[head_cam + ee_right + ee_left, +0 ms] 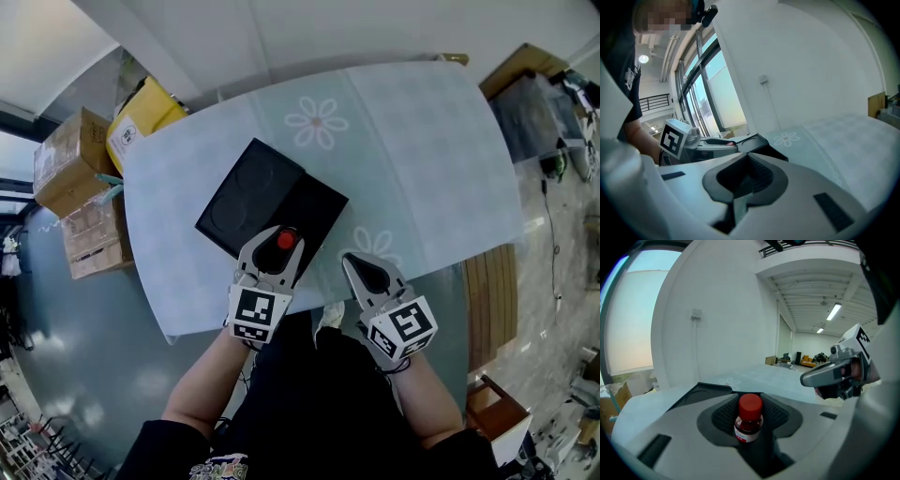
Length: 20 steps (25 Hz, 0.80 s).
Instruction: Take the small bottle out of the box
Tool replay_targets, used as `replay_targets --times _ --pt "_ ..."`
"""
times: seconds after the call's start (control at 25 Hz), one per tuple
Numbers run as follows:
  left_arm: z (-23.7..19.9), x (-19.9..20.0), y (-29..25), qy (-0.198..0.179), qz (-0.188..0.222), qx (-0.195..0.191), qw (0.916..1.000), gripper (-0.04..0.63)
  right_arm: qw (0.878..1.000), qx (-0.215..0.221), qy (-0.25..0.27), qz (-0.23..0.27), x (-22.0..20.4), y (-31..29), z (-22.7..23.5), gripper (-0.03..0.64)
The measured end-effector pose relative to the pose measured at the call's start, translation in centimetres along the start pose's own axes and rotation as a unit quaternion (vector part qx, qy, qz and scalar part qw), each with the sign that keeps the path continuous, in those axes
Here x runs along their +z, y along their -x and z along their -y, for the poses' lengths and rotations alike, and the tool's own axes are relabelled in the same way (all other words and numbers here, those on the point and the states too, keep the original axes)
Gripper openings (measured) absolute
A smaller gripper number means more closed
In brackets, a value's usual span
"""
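Observation:
A small bottle with a red cap and a white label sits upright between the pads of my left gripper, which is shut on it. In the left gripper view the bottle fills the gap between the jaws of the left gripper. It is over the near end of the open black box, whose edge shows just behind. My right gripper hovers at the table's front edge, right of the box, shut and empty. From there the box lies ahead to the left.
The table wears a pale blue cloth with flower prints. Cardboard boxes and a yellow package stand on the floor at the left. A wooden bench is at the right.

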<state>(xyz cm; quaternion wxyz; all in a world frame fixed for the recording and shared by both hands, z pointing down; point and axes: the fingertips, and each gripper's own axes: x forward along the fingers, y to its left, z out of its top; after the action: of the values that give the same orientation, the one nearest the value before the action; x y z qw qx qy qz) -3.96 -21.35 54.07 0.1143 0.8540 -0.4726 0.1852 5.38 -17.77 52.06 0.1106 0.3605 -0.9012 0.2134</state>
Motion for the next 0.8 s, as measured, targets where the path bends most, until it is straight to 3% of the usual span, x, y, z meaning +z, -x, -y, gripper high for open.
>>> replay_targets --times 0.36,0.8 --pt "1.3 2.2 3.9 0.014 0.012 0.026 0.9995 0.166 0.999 0.022 0.034 0.02 2.4 2.5 -1.8 0.023" --pt "5.7 1.8 9.6 0.031 0.024 0.061 0.9974 0.166 0.996 0.055 0.06 0.046 3.2 6.6 -4.2 0.023"
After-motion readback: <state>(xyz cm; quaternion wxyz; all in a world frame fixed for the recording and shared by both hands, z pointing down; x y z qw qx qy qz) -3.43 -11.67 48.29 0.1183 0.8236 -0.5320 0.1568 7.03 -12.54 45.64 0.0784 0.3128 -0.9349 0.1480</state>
